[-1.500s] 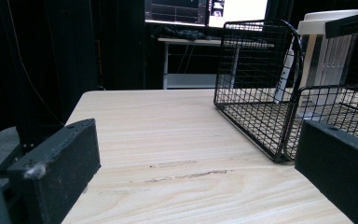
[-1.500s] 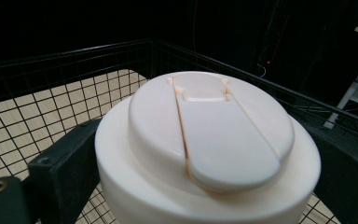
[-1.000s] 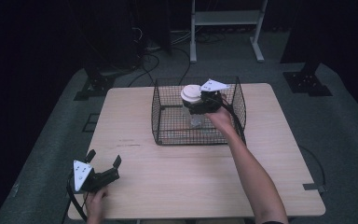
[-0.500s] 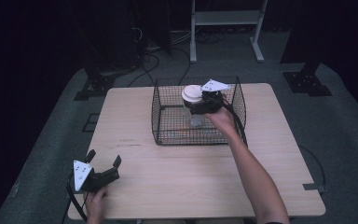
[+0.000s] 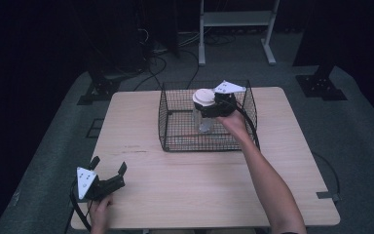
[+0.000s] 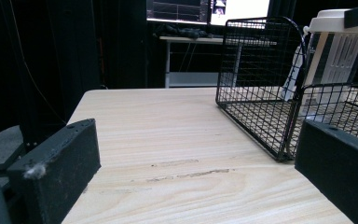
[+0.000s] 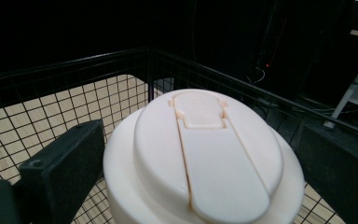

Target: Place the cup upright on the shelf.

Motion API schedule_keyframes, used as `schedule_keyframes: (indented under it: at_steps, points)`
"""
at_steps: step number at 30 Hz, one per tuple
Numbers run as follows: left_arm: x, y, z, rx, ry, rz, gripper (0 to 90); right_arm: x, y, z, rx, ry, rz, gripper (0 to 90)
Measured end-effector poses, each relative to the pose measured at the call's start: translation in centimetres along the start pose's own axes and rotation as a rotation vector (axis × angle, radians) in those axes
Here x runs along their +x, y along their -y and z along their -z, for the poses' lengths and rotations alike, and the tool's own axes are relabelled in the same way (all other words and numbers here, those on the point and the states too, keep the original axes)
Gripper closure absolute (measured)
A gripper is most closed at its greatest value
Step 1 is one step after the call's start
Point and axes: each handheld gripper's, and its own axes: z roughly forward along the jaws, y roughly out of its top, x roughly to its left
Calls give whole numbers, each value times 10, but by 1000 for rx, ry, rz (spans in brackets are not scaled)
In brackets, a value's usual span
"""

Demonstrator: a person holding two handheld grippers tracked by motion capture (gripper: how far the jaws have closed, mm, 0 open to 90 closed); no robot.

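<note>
on the pale wooden table [image 5: 282, 185] in the dark room, a white-lidded bottle [image 5: 204, 109] stands upright inside the wire basket [image 5: 175, 139], the right gripper [image 5: 213, 108] closed around its neck, likely for lifting, while the left gripper [image 5: 108, 174] rests wide open and empty near the front-left corner.

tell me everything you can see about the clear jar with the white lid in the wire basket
The clear jar with a cream-white lid stands upright inside the black wire basket on the table. Its round, plastic-looking lid has a raised flip tab across the top, shut flat. The body looks see-through and ribbed. The right gripper has its jaws either side of the lid; whether they press it cannot be told.
</note>
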Motion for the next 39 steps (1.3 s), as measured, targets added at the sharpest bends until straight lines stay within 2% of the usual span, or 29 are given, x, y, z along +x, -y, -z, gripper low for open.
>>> schedule_keyframes:
  at_steps: [6,15,20,28,34,39]
  points:
    - [1,0,0,0,0,7,0,0,-2,3,3,12,2,5]
    - [1,0,1,-3,5,9,0,-2,-14,17,-35,29,-7,5]
    - [2,0,2,-5,5,15,0,0,-22,32,-77,14,-23,5]
    - [2,0,2,-4,4,15,0,10,-38,65,-111,-1,19,5]
    - [1,0,1,-2,5,10,0,12,-38,82,-120,11,39,6]
    - [2,0,2,-3,5,12,0,8,-35,93,-119,12,30,6]
